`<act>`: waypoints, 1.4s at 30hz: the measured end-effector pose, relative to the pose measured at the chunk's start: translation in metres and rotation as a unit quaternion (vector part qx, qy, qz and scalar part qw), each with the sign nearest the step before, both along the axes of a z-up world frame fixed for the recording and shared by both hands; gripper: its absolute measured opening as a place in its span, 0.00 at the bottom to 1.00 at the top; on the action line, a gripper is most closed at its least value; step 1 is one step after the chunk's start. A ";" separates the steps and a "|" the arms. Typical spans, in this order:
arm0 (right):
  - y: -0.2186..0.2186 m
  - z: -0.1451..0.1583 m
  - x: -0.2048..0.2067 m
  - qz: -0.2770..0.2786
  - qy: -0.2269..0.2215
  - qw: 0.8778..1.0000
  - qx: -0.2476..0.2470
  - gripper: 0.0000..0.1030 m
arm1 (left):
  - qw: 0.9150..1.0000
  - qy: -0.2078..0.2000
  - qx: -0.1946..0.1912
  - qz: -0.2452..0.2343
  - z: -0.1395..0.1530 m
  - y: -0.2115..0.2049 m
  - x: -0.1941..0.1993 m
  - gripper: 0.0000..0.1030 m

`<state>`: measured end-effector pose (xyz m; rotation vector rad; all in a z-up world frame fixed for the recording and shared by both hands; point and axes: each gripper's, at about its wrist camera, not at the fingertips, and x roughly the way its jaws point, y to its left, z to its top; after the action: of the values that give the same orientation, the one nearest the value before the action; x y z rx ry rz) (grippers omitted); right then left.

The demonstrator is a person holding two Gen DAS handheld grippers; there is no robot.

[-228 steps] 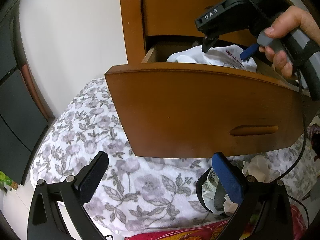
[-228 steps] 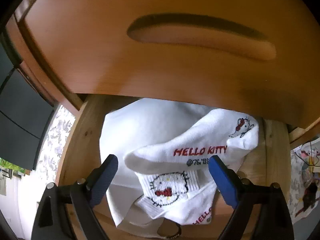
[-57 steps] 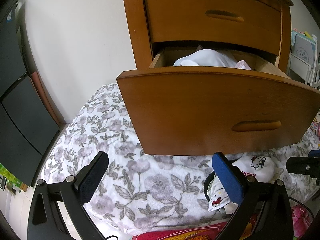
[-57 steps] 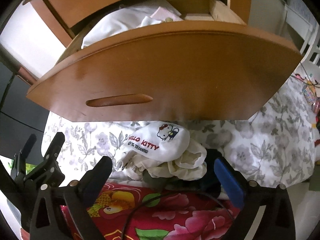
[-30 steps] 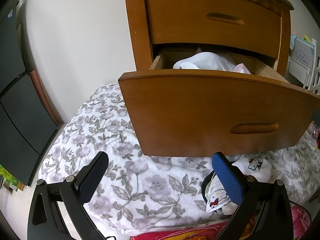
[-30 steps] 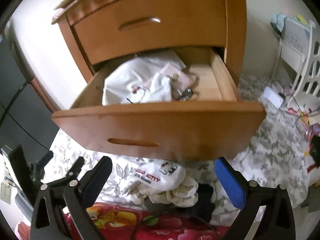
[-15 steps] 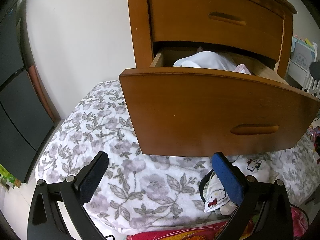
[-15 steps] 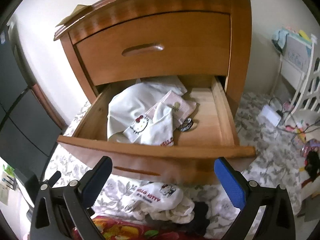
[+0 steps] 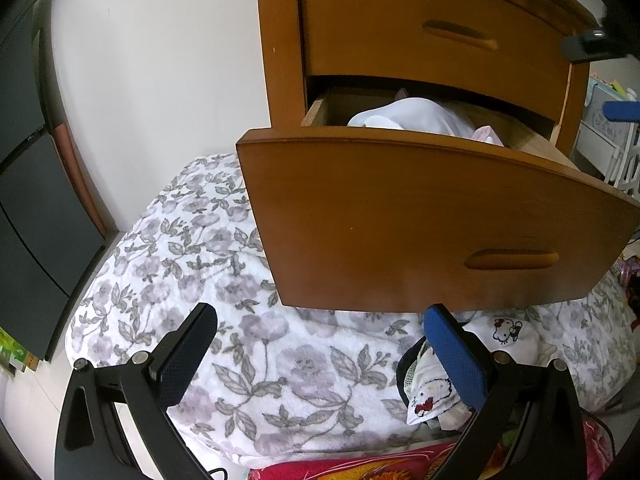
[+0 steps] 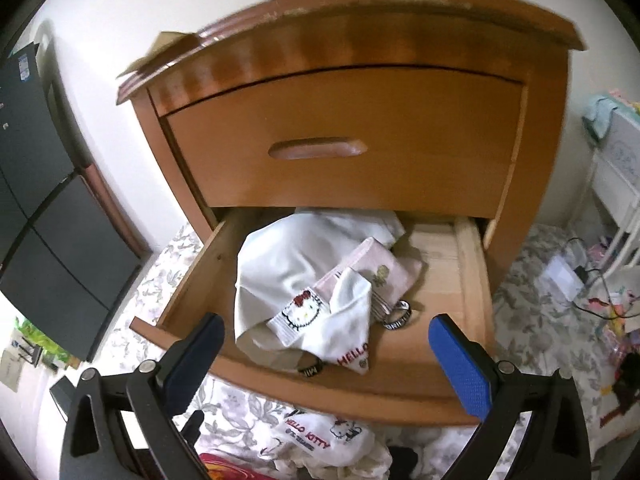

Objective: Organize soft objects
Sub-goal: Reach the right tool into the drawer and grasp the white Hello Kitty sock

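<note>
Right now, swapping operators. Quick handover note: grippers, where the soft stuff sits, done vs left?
Left gripper: open, empty, low over the floral blanket.
Right gripper: open, empty, above the open lower drawer.
Done: white cloth, Hello Kitty sock and pink item are in the drawer.
Left: the sock pile on the blanket below the drawer front; drawer not shut. Upper drawer closed.

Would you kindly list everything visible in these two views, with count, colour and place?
nightstand: one, brown wood, against the white wall
upper drawer: one, brown, shut
lower drawer: one, brown, pulled open
socks in drawer: several, white and pink, piled left of centre
socks on bed: a heap, white, below the drawer front
floral blanket: one, white and grey, covering the bed
left gripper: one, black with blue fingers, open
right gripper: one, same colours, open
</note>
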<state>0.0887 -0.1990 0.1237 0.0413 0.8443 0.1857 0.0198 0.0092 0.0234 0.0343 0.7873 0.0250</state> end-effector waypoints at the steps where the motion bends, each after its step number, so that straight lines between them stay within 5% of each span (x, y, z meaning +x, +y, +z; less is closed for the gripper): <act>1: 0.001 -0.002 0.010 0.001 0.008 1.000 -0.006 1.00 | 1.000 0.001 0.000 0.000 0.000 0.000 0.001 1.00; 11: -0.001 -0.045 0.075 -0.004 0.124 0.992 -0.018 1.00 | 1.000 0.013 -0.007 -0.001 -0.004 0.001 0.005 1.00; 19: 0.016 -0.092 0.105 0.013 0.229 0.972 -0.046 1.00 | 1.000 0.023 -0.015 -0.002 -0.007 0.003 0.009 1.00; 42: 0.044 -0.151 0.138 0.034 0.350 0.934 -0.061 0.78 | 0.999 0.043 -0.029 0.000 -0.014 0.007 0.017 1.00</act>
<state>0.2268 -0.1554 -0.0273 -0.0434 1.5712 0.1848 0.0363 0.0166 0.0093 -0.0190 0.8742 -0.0001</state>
